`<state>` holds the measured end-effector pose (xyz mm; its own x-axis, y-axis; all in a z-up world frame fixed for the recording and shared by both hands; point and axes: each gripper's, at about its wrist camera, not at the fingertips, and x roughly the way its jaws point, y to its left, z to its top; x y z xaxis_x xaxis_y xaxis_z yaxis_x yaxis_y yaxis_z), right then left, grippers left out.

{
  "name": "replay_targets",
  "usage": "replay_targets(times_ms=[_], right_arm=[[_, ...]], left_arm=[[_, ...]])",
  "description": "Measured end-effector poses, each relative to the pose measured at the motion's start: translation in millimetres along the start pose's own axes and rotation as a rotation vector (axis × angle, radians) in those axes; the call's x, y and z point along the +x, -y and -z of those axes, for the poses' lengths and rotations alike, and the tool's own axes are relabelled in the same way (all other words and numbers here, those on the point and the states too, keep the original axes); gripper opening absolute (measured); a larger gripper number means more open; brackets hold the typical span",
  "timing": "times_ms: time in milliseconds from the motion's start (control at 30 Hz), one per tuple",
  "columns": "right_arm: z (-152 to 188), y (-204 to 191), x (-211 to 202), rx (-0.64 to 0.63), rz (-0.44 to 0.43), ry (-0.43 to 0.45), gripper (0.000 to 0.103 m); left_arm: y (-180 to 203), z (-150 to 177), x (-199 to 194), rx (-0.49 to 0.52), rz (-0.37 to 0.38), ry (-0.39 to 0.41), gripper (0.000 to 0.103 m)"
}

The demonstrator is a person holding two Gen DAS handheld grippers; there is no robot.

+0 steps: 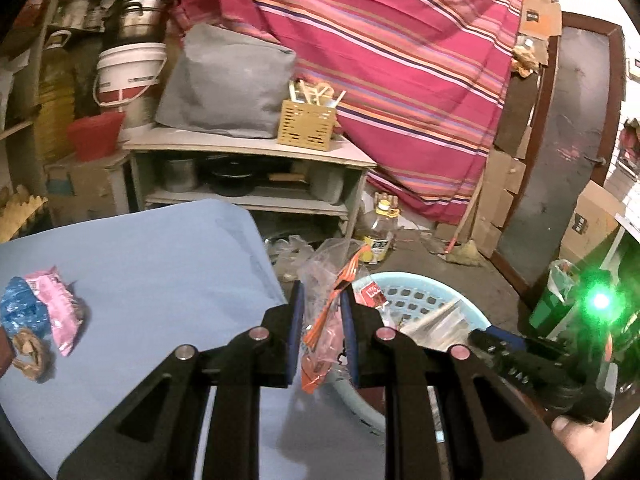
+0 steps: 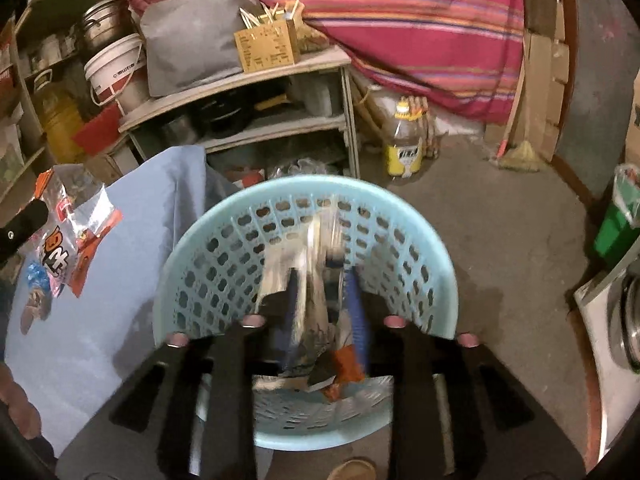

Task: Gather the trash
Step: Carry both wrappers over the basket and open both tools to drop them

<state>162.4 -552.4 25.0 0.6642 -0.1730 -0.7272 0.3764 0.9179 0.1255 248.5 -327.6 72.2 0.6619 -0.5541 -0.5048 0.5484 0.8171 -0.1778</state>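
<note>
One pale blue basket (image 2: 208,264) sat on the floor beside my table (image 1: 160,248), wrappers inside. My right gripper (image 2: 324,280) hung over it, jaws apart around a blurred silver wrapper (image 2: 316,264). My left gripper (image 1: 322,300) pinched one clear orange-printed wrapper (image 1: 320,332). Three scraps (image 1: 40,312) lay on the table.

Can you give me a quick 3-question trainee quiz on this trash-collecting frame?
1. True or false: the left tongs are shut on a clear and orange snack wrapper.
2. Which container sits under the right tongs? A) red bucket B) light blue perforated basket C) cardboard box
3. Fill in: a pink wrapper and a ____ crumpled wrapper lie on the blue tablecloth.

Key: 1 true; 2 B; 3 blue
</note>
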Motion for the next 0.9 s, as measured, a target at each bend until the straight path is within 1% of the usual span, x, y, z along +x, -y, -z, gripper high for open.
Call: replay_targets(times_ms=[33,67,100,133,167,200,233,300,433,500,600,733,900], right_arm=[[0,2,-1,0.001,0.004,0.001,0.041],[1,3,-2,0.003,0.010,0.005,0.042],[0,6,-5,0.009,0.013,0.012,0.046],[1,8,-9,0.015,0.013,0.018,0.055],[1,11,-14,0.026,0.011,0.033,0.061],[1,15,-20,0.040,0.015,0.053,0.075],[2,17,-24,0.047,0.019,0.066,0.085],[3,22,-35,0.054,0.045,0.097,0.090],[4,32,-47,0.073,0.056,0.126,0.096],[6,39,-49,0.092,0.057,0.128,0.096],[7,47,-48,0.122,0.063,0.126,0.096],[7,56,-45,0.173,0.045,0.123,0.096],[6,56,-46,0.182,0.047,0.127,0.096]], left_arm=[[4,1,2,0.004,0.004,-0.002,0.019],[5,1,3,0.007,0.007,-0.003,0.019],[9,2,5,0.010,0.012,-0.006,0.019],[11,2,7,0.011,0.017,-0.009,0.019],[14,3,10,0.011,0.022,-0.013,0.019],[18,4,13,0.012,0.029,-0.018,0.019],[22,5,17,0.015,0.033,-0.024,0.019],[30,8,25,0.025,0.043,-0.032,0.019],[44,11,41,0.028,0.062,-0.057,0.019],[50,13,50,0.032,0.073,-0.072,0.019],[58,16,64,0.042,0.069,-0.090,0.019],[62,19,81,0.055,0.067,-0.118,0.019],[67,19,96,0.086,0.054,-0.145,0.020]])
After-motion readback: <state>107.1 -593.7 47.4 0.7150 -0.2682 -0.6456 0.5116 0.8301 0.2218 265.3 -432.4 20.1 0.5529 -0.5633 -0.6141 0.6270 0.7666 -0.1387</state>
